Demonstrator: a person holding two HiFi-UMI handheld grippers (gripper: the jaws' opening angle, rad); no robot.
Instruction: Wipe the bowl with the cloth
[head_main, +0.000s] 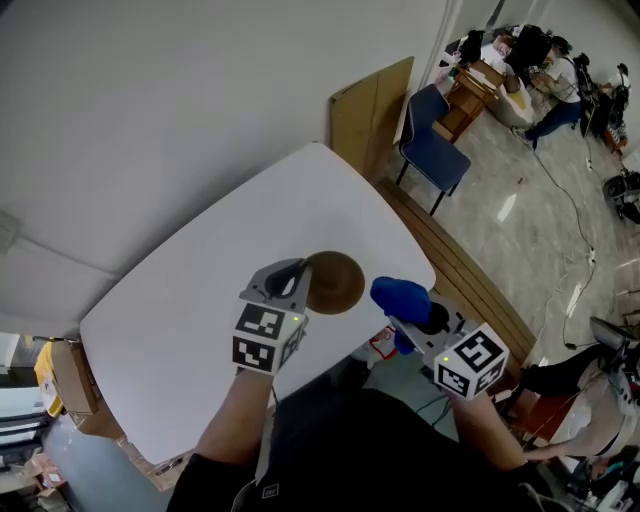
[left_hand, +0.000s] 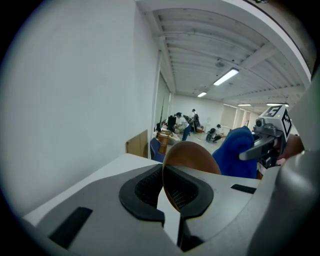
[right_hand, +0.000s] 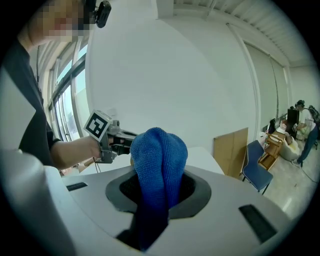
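White worktop (head_main: 190, 310), rounded corners, fills most of the head view, w/ a plain pale wall behind it. Past its far corner a brown board (head_main: 372, 112) leans on the wall, and a blue chair (head_main: 437, 148) stands just beside that. The brown bowl (head_main: 338, 284) is held over the worktop's right-hand side, tilted rather than level.

The left claw (left_hand: 163, 186) is clamped on the bowl's rim: the thin wall is pinched btwn the two dark pads, jaws nearly together.

The blue cloth (right_hand: 159, 159) is just right of the bowl, bunched into a rounded lump. Can't tell if the two touch; the head view shows a sliver of gap. The right claw (right_hand: 156, 196) grips the cloth approx. mid-fold, w/ the lump sticking out past the jaws and a darker tail hanging back btwn them.
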